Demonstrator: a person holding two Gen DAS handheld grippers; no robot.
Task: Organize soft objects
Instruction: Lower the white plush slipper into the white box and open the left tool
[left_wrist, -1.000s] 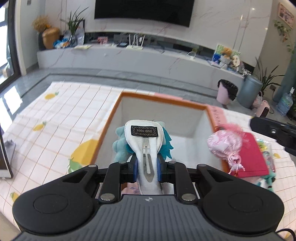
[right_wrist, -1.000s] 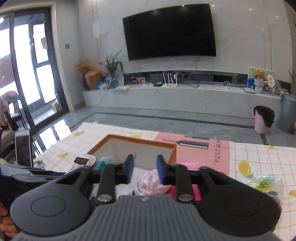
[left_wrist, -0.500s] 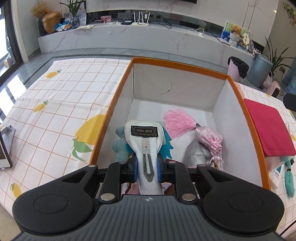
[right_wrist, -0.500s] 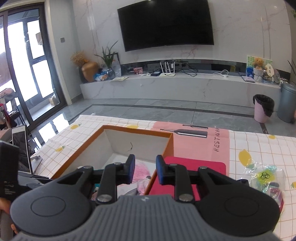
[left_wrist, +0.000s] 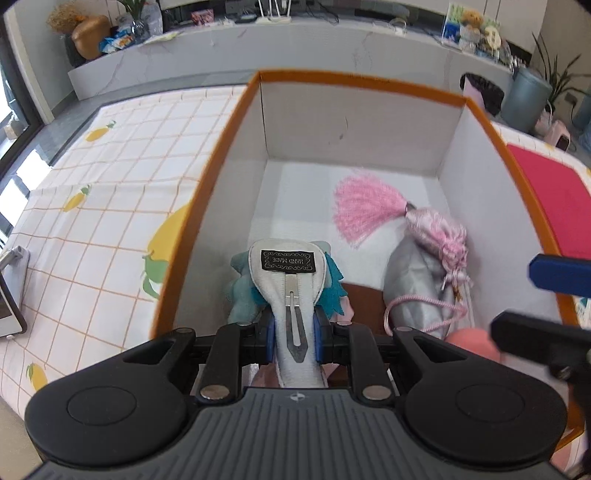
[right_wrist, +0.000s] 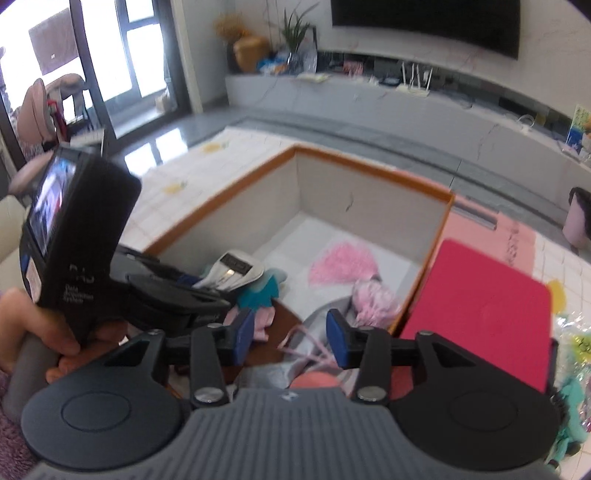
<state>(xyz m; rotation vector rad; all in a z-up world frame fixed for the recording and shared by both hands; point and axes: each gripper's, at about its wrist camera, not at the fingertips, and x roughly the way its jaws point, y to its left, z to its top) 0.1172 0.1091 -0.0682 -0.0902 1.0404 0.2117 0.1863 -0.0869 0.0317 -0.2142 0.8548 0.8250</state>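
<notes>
Inside box (left_wrist: 450, 147), gripper-clamped plush clip (left_wrist: 288, 280)

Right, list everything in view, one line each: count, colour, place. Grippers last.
box: one, orange rim, white inside, on the tablecloth.
plush clip toy: one, white and teal with a black label, over the box's near left, held.
tassel pouch: one, pink, inside the box at the right, on the silver pouch.
silver pouch: one, grey-silver, inside the box, near right.
red mat: one, red, right of the box.
tablecloth: one, white with orange grid and lemons, under the box.
bins: two, pink and grey, on the floor far right.
left gripper: black with blue pads, shut on the toy.
right gripper: black with blue pads, open above the box's near end.
</notes>
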